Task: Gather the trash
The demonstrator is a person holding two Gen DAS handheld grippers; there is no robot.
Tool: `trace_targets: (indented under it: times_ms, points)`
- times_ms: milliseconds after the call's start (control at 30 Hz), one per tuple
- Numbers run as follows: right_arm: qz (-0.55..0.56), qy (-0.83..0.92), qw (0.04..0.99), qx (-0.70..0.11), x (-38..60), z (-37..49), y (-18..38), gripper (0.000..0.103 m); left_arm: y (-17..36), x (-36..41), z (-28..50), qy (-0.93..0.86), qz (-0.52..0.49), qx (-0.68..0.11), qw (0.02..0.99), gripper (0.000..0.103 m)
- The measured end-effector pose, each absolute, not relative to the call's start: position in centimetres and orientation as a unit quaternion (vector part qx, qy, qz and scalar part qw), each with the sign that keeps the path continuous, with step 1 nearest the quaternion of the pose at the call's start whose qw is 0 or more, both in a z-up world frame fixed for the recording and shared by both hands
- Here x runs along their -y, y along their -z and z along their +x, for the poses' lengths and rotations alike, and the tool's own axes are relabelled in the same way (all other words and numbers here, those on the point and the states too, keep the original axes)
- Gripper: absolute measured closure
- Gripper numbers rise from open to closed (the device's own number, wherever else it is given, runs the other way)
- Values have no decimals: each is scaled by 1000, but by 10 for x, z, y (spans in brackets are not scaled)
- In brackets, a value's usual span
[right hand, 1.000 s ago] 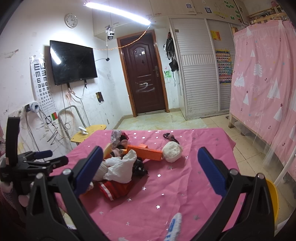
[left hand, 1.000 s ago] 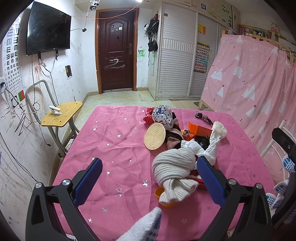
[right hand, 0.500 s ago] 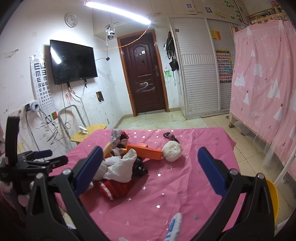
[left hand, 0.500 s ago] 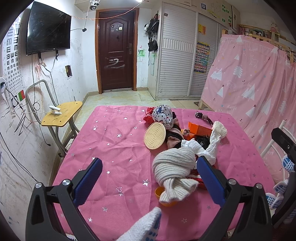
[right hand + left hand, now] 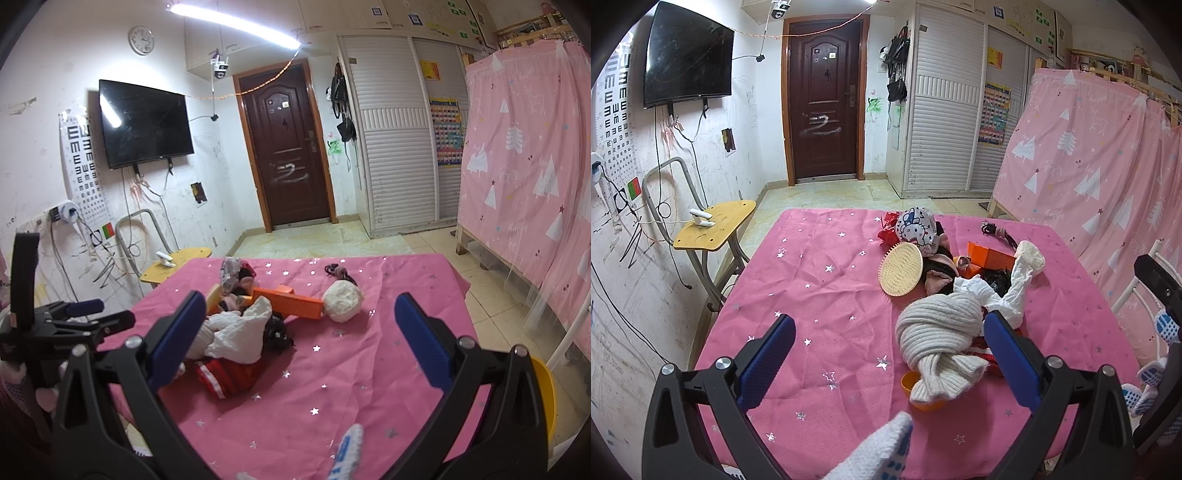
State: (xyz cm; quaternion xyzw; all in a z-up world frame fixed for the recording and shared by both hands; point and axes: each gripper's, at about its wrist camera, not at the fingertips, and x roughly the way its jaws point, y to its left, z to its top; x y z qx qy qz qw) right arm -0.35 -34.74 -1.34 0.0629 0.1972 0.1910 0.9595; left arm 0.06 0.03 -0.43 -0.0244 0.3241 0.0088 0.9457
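Note:
A pile of items lies on the pink star-patterned tablecloth: a knotted grey knit scarf, a crumpled white paper, a white paper ball, an orange box, a red wrapper, a round tan brush, a small orange cup and a cartoon-print cap. My left gripper is open and empty, held above the table's near edge just left of the scarf. My right gripper is open and empty, above the cloth to the right of the pile.
A yellow side table stands by the left wall. A black hair tie lies at the far end of the table. A yellow bin rim shows at lower right. A pink curtain hangs on the right.

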Motion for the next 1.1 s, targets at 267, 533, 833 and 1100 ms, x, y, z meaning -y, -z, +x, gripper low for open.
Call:
trace_targets:
  times_ms: [267, 533, 833, 1100]
  points:
    - [63, -191, 960, -196, 348, -4, 13, 4, 4, 0, 1, -8, -25, -324, 946, 9]
    - [63, -192, 959, -198, 346, -4, 14, 4, 4, 0, 1, -9, -25, -324, 946, 9]
    - [62, -192, 958, -202, 345, -2, 22, 4, 10, -4, 0, -8, -25, -328, 944, 9]
    - [60, -201, 951, -229, 338, 8, 33, 4, 25, -1, 3, 26, -30, -347, 937, 9]
